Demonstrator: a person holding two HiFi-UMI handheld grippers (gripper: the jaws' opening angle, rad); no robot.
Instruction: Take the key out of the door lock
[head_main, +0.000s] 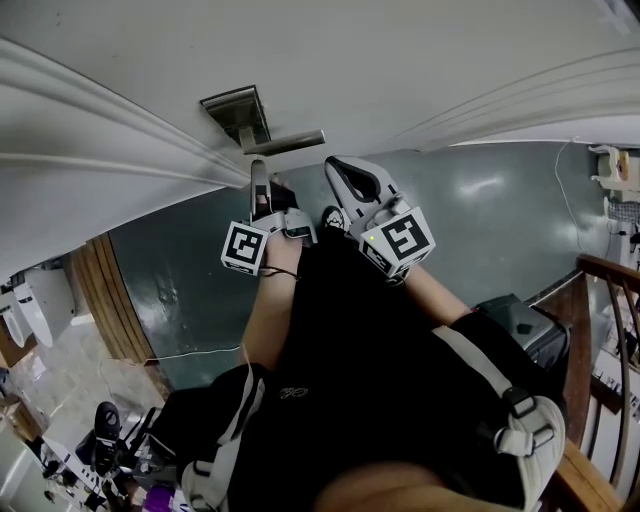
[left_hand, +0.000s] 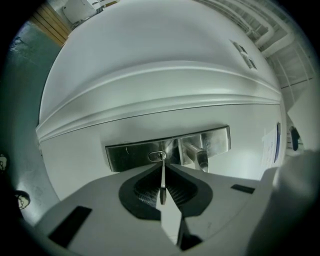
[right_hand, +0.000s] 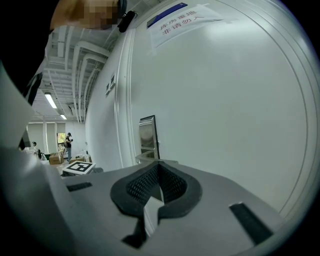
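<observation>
On the white door (head_main: 400, 60) sits a steel lock plate (left_hand: 135, 152) with a lever handle (left_hand: 197, 155). A thin key (left_hand: 162, 177), seen edge-on, runs from the keyhole (left_hand: 157, 156) back between the jaws of my left gripper (left_hand: 162, 167), which is shut on it. In the head view the left gripper (head_main: 258, 168) points at the door just below the lock plate (head_main: 238, 112) and the handle (head_main: 290, 140). My right gripper (head_main: 338, 167) hovers beside it to the right, a little off the door. Its jaws (right_hand: 159, 165) are shut with nothing between them.
The door's raised moulding (head_main: 110, 130) runs to the left of the lock. A paper notice (right_hand: 182, 15) is stuck on the door high up. The lock plate (right_hand: 148, 136) and the left gripper's marker cube (right_hand: 79, 167) show in the right gripper view. A wooden railing (head_main: 610, 330) stands at the right.
</observation>
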